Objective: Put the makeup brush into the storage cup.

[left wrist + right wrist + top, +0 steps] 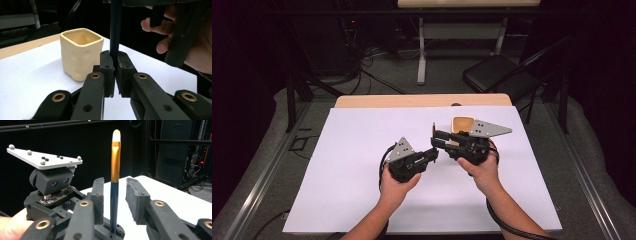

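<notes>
A thin brush point(115, 167) with a dark handle, gold ferrule and pale tip stands upright. My left gripper point(114, 62) is shut on the lower handle point(115, 30), in the middle of the white mat point(362, 150). My right gripper point(115, 187) faces it with its jaws apart on either side of the handle; the pads do not press it. In the high view the left gripper point(434, 151) and right gripper point(437, 138) meet tip to tip at the brush point(433, 130). A cream square cup point(81, 53) stands just behind, its mouth up point(462, 123).
The white mat covers most of the wooden table point(422, 100). A black folding chair point(499, 75) and a desk frame point(422, 55) stand beyond the far edge. The left gripper's grey plate point(42, 158) shows in the right gripper view.
</notes>
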Motion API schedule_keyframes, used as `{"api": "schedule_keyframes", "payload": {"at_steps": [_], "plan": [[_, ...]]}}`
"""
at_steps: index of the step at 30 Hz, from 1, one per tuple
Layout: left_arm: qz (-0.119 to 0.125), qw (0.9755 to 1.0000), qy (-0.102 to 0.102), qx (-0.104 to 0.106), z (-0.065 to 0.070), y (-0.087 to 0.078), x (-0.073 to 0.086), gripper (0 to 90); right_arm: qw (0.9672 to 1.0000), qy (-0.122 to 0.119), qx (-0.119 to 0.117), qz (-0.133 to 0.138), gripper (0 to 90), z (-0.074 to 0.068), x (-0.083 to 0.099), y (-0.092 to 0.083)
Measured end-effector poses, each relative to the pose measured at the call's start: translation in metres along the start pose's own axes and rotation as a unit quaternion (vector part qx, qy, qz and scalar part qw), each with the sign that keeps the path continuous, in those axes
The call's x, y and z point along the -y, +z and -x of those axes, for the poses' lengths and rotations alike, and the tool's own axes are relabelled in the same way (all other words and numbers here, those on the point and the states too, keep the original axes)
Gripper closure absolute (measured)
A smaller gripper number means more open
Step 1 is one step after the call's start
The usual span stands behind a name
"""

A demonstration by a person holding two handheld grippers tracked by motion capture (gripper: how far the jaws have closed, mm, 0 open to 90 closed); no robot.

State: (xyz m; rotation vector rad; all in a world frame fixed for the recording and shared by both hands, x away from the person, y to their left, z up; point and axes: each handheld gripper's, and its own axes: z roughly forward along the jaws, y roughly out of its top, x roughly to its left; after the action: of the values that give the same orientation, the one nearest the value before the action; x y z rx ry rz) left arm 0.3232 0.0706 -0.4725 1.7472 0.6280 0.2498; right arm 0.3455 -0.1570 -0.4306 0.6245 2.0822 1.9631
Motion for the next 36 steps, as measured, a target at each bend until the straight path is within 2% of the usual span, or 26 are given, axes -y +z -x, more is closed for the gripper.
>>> {"api": "schedule_keyframes", "payload": {"at_steps": [1,10,17,32,33,36], "plan": [[0.000,1.0000,0.002,-0.008,0.001,0.000,0.000,84.2,1.0000,-0.003,0.002,-0.004,65.6,-0.001,-0.001,0.000],[-0.006,0.9998,0.011,-0.015,0.002,0.000,0.001,84.2,0.9998,0.004,0.006,-0.018,60.9,-0.001,-0.002,0.002],[-0.008,0.9997,0.017,-0.014,0.003,0.001,0.002,84.2,0.9998,0.008,0.006,-0.015,60.9,0.000,-0.004,0.002],[-0.010,0.9998,0.015,-0.009,0.004,0.004,0.004,84.2,0.9999,0.002,0.008,-0.009,65.0,-0.003,-0.010,0.003],[-0.010,0.9997,0.014,-0.016,0.004,0.004,0.004,84.2,0.9999,0.003,0.009,-0.007,65.8,-0.003,-0.011,0.003],[-0.010,0.9997,0.015,-0.017,0.004,0.004,0.004,84.2,0.9999,0.003,0.008,-0.007,66.5,-0.004,-0.012,0.003]]}}
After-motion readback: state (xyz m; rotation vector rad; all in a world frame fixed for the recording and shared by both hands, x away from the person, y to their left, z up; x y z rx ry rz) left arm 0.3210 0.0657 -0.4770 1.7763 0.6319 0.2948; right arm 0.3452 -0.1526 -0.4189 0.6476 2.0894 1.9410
